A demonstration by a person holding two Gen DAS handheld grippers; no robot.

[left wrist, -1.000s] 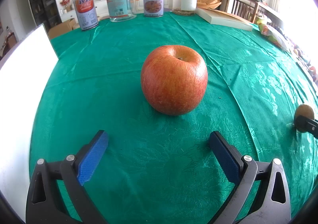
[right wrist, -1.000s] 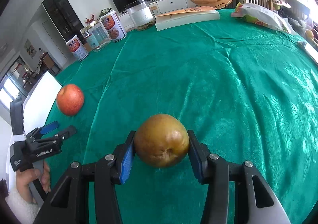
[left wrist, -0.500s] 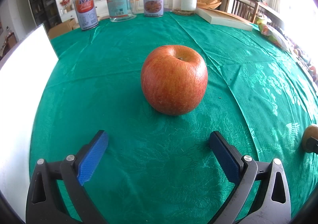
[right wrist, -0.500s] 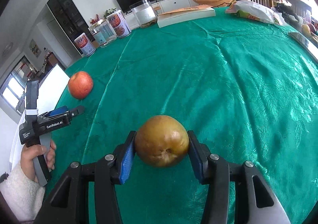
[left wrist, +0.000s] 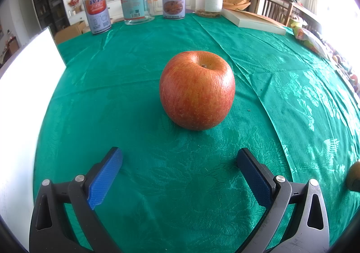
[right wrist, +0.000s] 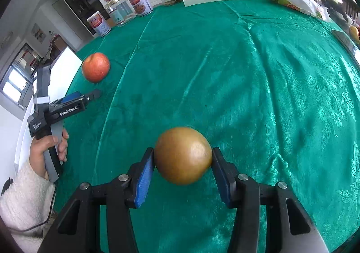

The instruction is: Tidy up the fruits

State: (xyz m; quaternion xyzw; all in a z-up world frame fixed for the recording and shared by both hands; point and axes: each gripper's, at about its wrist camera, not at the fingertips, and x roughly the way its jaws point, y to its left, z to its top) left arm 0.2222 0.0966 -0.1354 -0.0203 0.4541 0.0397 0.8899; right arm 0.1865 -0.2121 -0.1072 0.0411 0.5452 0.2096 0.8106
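The right gripper point(right wrist: 183, 163) holds the pear point(right wrist: 183, 155) by its round sides; it may slip. The left gripper point(left wrist: 180, 165) is wide before the apple point(left wrist: 197, 90).

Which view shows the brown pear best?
The right wrist view: the pear sits whole and centred, clamped between the right gripper's pads. The left wrist view catches only a sliver of it at the right edge.
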